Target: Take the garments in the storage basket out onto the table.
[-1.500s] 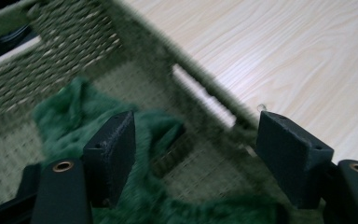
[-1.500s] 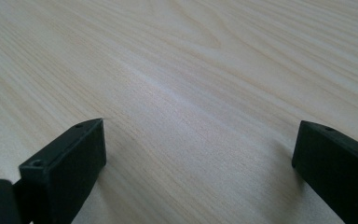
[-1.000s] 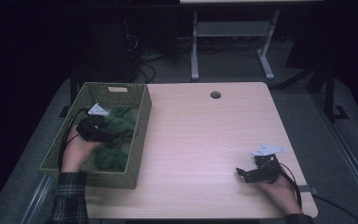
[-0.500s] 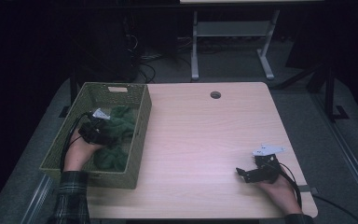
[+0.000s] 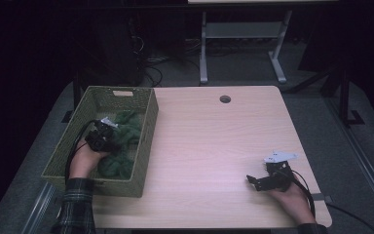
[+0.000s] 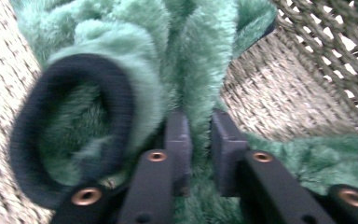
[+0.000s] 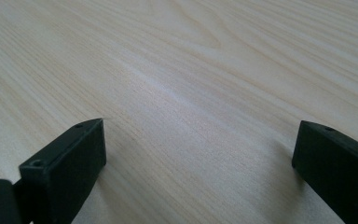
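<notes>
Down inside woven basket (image 5: 145, 127) at left edge of surface (image 5: 214, 146): left gripper (image 6: 200, 140), fingers just closed, pinching fold of green fleece garment (image 6: 168, 51) beside its dark ribbed cuff (image 6: 70, 126). Near right front corner: right gripper (image 7: 198, 144) resting on bare wood, fingers spread wide, holding nothing.

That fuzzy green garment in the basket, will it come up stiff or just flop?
Probably floppy: the green garment lies crumpled in the basket, and a fold bunches between the left gripper fingers. It looks light and plush, so unlikely to slip.
</notes>
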`<state>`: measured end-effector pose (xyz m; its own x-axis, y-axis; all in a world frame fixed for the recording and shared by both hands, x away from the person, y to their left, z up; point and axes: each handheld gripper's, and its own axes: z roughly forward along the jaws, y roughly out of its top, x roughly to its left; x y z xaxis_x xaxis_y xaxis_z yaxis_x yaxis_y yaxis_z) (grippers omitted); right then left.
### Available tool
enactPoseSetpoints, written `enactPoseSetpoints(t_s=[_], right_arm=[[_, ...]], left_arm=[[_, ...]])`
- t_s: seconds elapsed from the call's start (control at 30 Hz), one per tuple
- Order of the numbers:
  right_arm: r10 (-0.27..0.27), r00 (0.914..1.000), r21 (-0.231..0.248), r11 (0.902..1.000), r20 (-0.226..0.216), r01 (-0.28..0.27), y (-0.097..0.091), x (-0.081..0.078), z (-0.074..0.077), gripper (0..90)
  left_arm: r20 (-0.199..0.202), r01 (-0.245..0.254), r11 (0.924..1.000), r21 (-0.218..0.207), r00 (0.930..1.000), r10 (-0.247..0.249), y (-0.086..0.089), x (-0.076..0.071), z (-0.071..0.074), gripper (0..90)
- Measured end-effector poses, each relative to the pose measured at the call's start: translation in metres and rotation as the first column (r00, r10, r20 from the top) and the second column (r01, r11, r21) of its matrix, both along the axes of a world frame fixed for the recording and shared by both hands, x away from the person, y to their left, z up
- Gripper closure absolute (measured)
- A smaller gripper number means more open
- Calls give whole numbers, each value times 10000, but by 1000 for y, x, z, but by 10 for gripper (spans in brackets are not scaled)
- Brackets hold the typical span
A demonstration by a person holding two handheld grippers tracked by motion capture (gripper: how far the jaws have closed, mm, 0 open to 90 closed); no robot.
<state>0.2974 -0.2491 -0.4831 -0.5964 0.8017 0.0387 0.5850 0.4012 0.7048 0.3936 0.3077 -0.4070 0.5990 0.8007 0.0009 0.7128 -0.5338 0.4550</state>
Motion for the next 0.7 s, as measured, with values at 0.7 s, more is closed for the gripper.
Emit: enactPoseSetpoints(t_s=[0.7], right_arm=[[11,10000,-15,10000,2,-11,0,0,0,24]], left_arm=[[703,-302,9694,-2435,9963,487,15,-16,46,850]])
